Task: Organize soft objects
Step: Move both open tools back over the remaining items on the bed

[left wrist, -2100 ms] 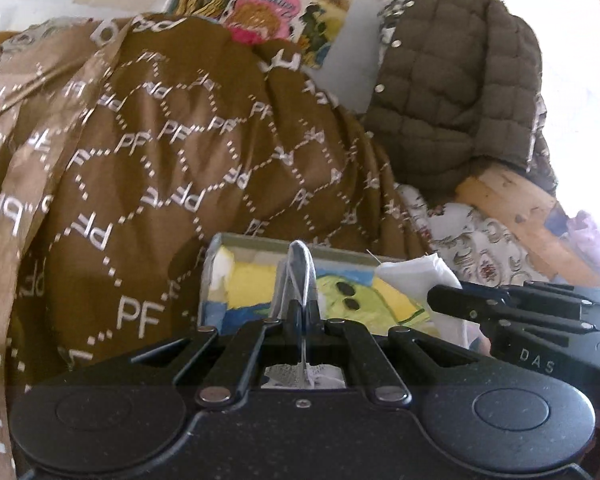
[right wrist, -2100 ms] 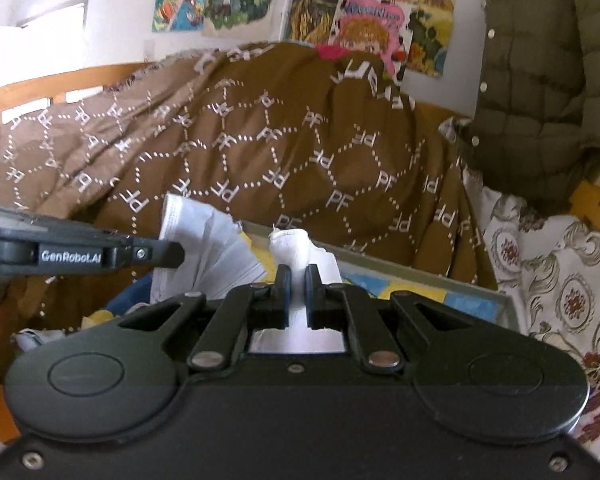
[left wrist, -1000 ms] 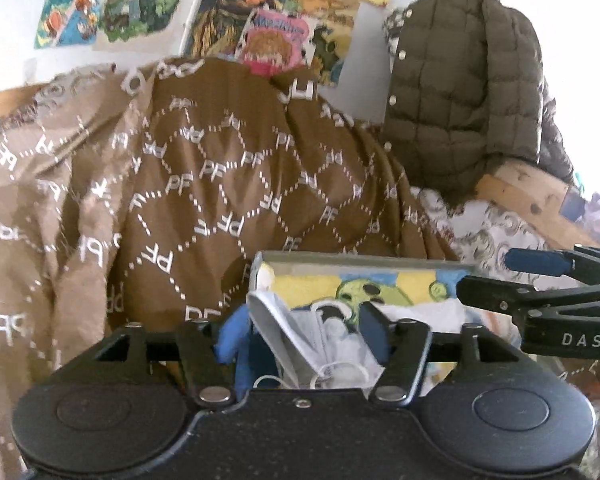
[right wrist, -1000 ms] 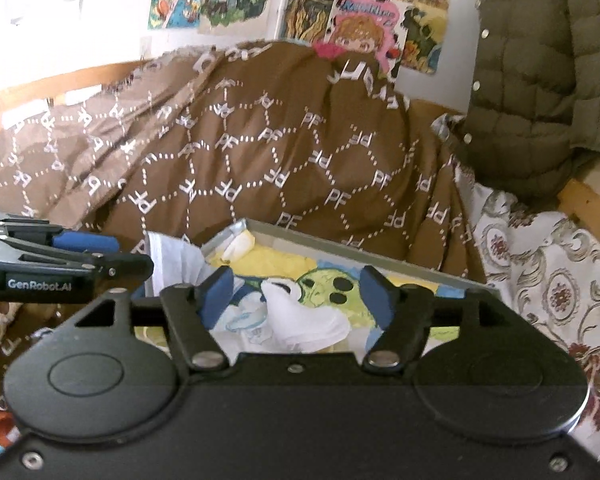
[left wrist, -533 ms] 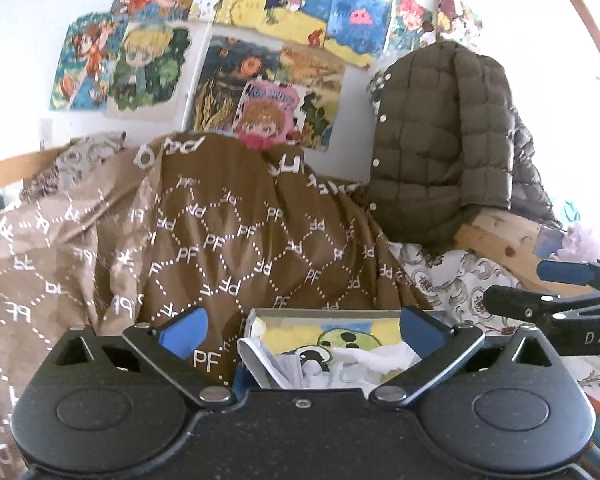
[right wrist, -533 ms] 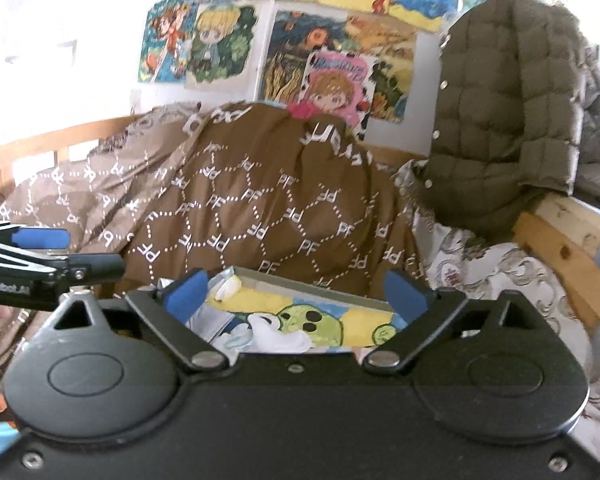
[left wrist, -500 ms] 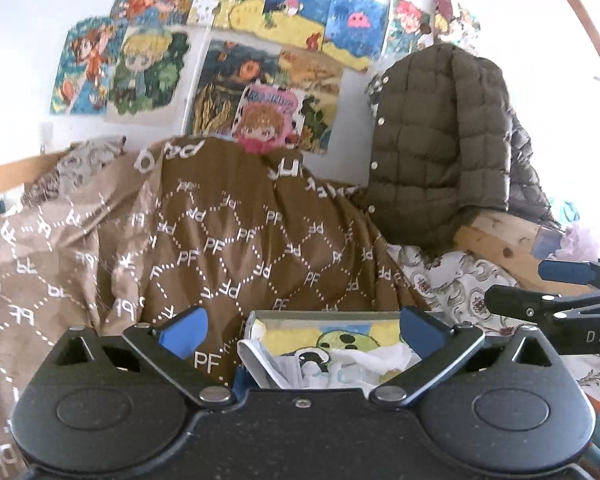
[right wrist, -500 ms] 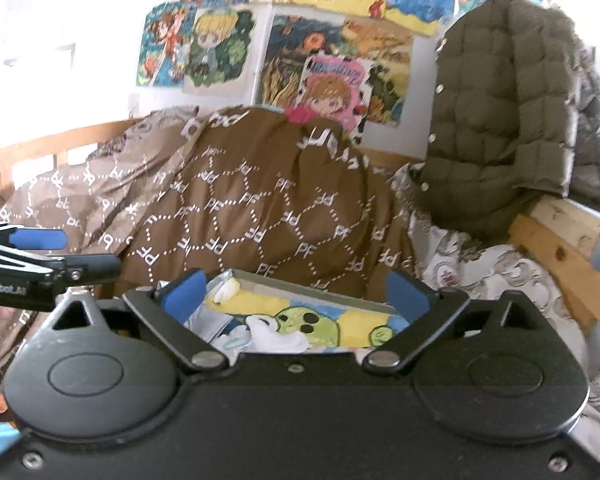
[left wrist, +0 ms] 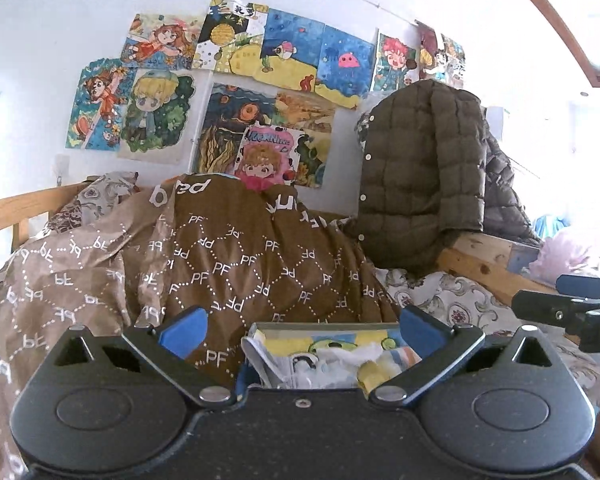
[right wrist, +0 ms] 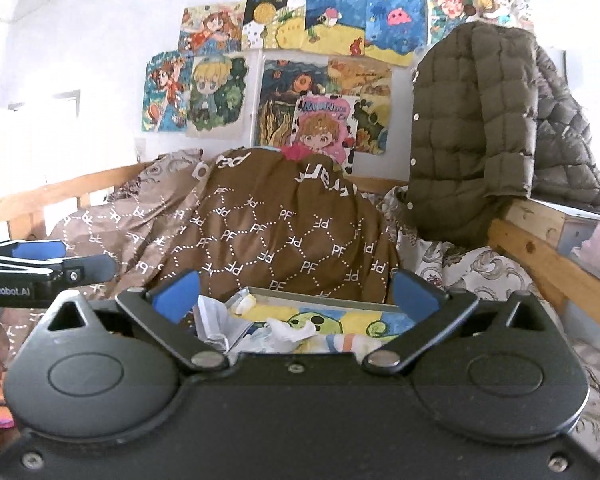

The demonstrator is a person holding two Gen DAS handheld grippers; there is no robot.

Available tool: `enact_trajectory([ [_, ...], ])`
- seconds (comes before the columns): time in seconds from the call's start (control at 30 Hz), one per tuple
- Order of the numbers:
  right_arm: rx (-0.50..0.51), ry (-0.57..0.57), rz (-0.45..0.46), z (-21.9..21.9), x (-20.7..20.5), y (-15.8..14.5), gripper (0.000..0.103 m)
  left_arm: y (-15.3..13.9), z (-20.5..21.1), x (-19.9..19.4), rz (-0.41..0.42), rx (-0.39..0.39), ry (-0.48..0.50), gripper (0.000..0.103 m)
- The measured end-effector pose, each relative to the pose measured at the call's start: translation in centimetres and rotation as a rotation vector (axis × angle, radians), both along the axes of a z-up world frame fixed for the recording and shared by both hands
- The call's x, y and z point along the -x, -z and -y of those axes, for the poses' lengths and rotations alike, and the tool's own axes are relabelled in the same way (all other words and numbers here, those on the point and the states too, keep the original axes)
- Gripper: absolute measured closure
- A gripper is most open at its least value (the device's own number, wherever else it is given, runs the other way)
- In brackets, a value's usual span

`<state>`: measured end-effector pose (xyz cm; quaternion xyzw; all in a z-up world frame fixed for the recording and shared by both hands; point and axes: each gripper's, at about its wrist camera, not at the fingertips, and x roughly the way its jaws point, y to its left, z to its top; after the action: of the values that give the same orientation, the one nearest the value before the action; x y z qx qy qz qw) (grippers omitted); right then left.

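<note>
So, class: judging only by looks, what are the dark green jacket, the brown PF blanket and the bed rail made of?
Dark green jacket: seemingly quilted synthetic shell, puffy stitched squares, slight sheen, metal-looking snaps.
Brown PF blanket: smooth woven fabric, soft folds, printed white letters.
Bed rail: pale unpainted wood, with visible knots and grain.

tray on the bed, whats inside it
White face masks and crumpled white cloth lie in the tray on its cartoon lining. The gripper body hides the tray's near part.
</note>
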<state>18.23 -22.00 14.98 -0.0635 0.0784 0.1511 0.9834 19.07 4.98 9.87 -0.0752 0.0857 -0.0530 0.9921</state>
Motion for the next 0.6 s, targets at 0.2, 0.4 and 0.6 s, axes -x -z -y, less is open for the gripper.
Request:
enact_trajectory([
  [0.2, -0.011, 0.03, 0.026, 1.2, 6.0, 1.7, 0.001, 2.2, 0.2, 3.0, -0.046, -0.028, 0.008, 0.001],
  [0.4, 0.002, 0.074, 0.027, 1.7, 10.8, 4.9, 0.001, 4.8, 0.7, 4.5, -0.139, -0.051, 0.031, 0.001],
  [0.6, -0.02, 0.12, -0.07, 2.0, 12.7, 8.9, 0.001, 7.2, 1.0, 5.1, -0.226, -0.08, 0.042, 0.001],
])
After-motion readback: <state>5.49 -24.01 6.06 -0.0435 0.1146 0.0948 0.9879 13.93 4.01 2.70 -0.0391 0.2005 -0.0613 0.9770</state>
